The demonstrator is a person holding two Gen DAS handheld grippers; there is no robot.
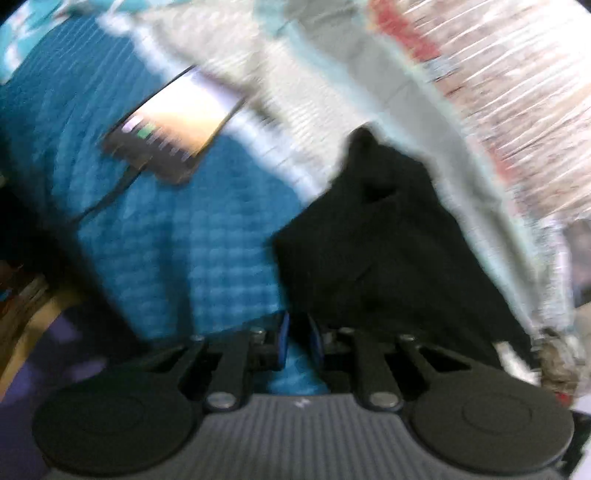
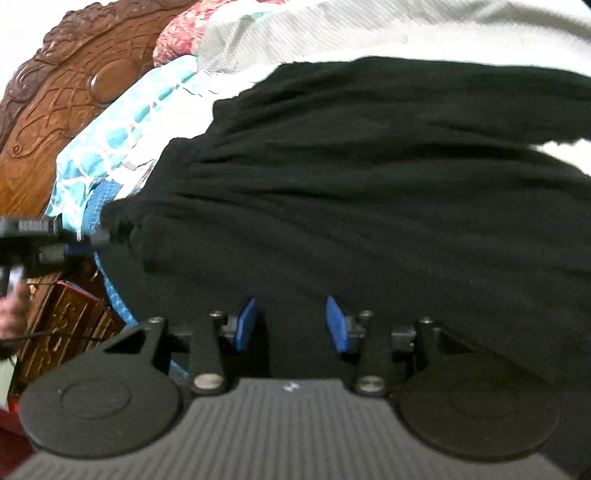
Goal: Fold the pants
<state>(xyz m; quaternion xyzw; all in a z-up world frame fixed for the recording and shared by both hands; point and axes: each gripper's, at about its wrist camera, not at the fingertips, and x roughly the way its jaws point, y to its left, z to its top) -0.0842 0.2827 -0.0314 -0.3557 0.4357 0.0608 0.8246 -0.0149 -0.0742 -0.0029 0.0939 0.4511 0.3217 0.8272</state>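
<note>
The black pants (image 2: 369,192) lie spread over the bed in the right wrist view, filling most of it. My right gripper (image 2: 291,325) is open just above the cloth, blue pads apart, holding nothing. In the left wrist view, which is blurred, a bunched part of the pants (image 1: 388,251) lies to the right. My left gripper (image 1: 298,341) has its blue pads close together with a narrow gap over the blue blanket; nothing is between them. The left gripper also shows in the right wrist view (image 2: 107,234) at the pants' left edge.
A lit phone (image 1: 173,125) with a cable lies on the blue blanket (image 1: 166,240). A white and teal sheet (image 2: 110,140) and a red patterned pillow (image 2: 181,33) lie by the carved wooden headboard (image 2: 62,96). The bed edge drops off at left.
</note>
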